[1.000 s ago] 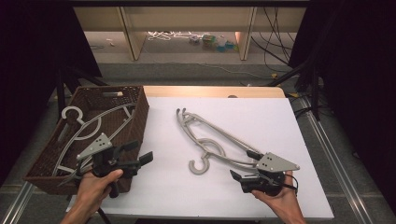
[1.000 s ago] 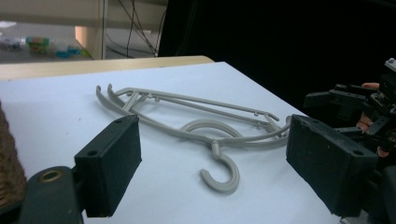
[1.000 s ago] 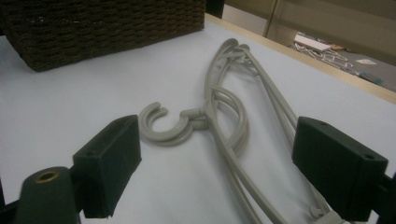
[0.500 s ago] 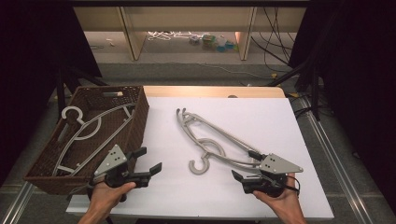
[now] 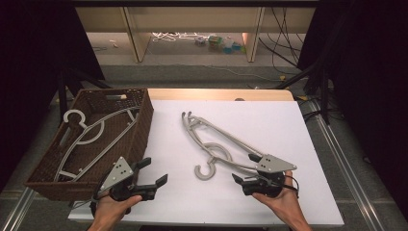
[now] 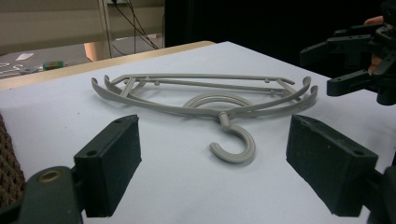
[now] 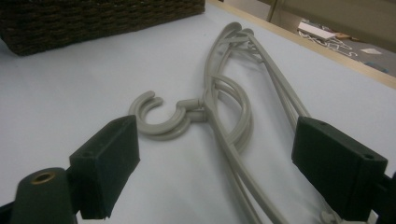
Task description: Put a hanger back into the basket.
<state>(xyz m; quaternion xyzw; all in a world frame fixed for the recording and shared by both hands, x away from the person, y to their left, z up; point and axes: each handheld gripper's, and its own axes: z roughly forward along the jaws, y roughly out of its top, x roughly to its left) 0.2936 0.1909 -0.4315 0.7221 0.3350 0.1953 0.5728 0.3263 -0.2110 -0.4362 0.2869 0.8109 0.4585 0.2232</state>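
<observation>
Nearest, at the worktop's (image 5: 288,120) front edge: left tool (image 5: 153,173) wide and empty just right of the wicker basket (image 5: 139,130), turned toward the grey hangers (image 5: 216,144), probably lining up on the hook end; right tool (image 5: 241,172) likewise wide and empty, jaws either side of the hangers' near arm, likely so as to close on it. Mid-worktop: hangers stacked flat and diagonal on the white sheet, well apart from the basket, hooks (image 6: 233,144) pointing toward the front edge. Farther left: one hanger in the basket (image 5: 86,134) lying on its floor, which suggests sorting into it.
</observation>
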